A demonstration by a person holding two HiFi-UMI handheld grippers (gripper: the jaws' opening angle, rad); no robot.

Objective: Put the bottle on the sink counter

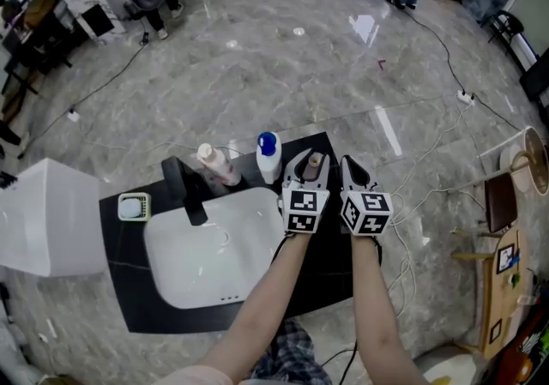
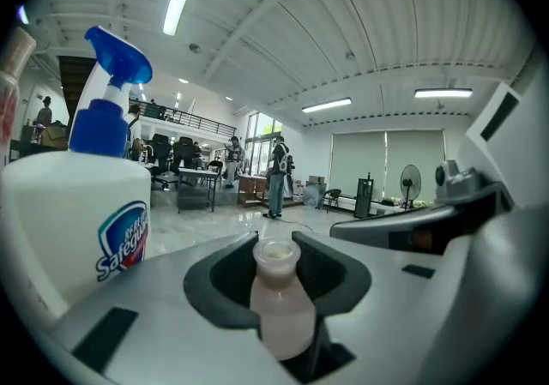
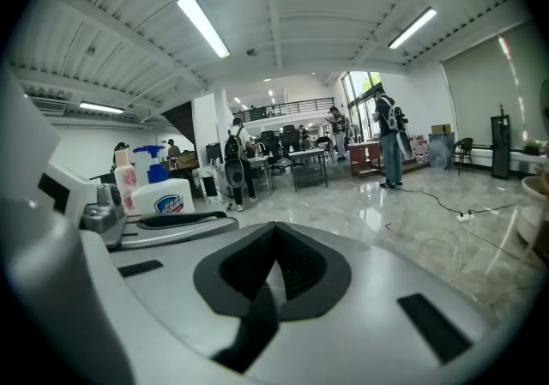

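Floor (image 1: 300, 75): polished stone-look, grey-veined, highly glossy, reflecting the lights. Tabletop (image 1: 330, 263): black, smooth, low sheen. Sink basin (image 1: 197, 263): white, smooth, glossy. Bottle (image 2: 279, 302): translucent frosted plastic, pinkish. Spray bottle (image 2: 77, 220): opaque white plastic, slight sheen, blue plastic trigger head. Left hand-held gripper (image 2: 277, 263) and right hand-held gripper (image 3: 273, 265): smooth matt grey plastic shells, black matt jaw linings.

The small bottle (image 2: 279, 293) shows only neck and shoulders in the left gripper view, its base sunk behind the left gripper's (image 1: 309, 171) jaws. The spray bottle (image 2: 79, 220), beyond the sink (image 1: 163, 276), is cut by that view's left edge, its label half lost. Distant people (image 2: 276, 177) are too small to tell.
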